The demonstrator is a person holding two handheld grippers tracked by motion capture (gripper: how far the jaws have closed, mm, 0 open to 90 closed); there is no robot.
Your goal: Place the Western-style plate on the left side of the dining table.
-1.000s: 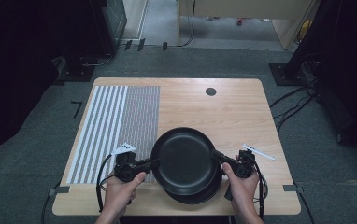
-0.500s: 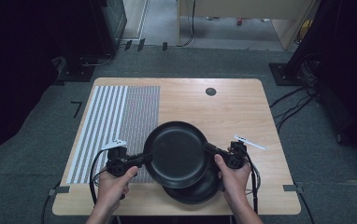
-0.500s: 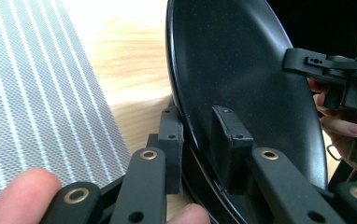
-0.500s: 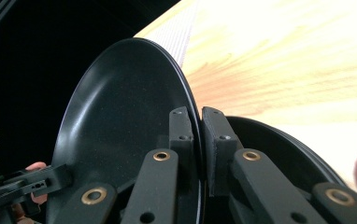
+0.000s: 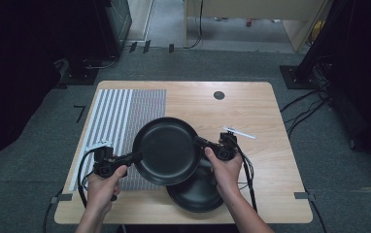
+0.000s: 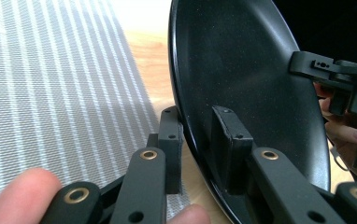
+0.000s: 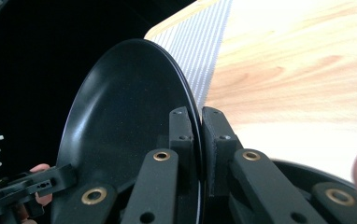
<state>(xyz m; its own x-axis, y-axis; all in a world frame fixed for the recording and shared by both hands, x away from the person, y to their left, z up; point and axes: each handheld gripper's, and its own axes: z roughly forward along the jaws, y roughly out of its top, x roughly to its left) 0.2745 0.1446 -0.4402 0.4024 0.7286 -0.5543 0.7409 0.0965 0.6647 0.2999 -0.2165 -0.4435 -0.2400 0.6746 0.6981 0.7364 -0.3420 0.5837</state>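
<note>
- High view: both grippers pinch one black plate (image 5: 166, 150) by opposite rim edges, left gripper (image 5: 125, 159) on its left, right gripper (image 5: 204, 144) on its right. The plate sits above the table (image 5: 251, 107), partly over the striped mat (image 5: 125, 111) and partly over a second black plate (image 5: 198, 191) lying flat near the front edge. Two-sided hold probably keeps it level and stops it pivoting.
- Left gripper view: jaws closed on the rim, one pad on each face; mat underneath, other gripper (image 6: 340, 74) on the far rim.
- Right gripper view: jaws clamped tight on the rim; lower plate (image 7: 298, 175) just below.
- Nearby: a small white stick-like item (image 5: 239, 132) right of the right hand (image 5: 225, 170), trailing cables, a dark round mark (image 5: 219, 95) far back. Nothing on the mat blocks a set-down.
</note>
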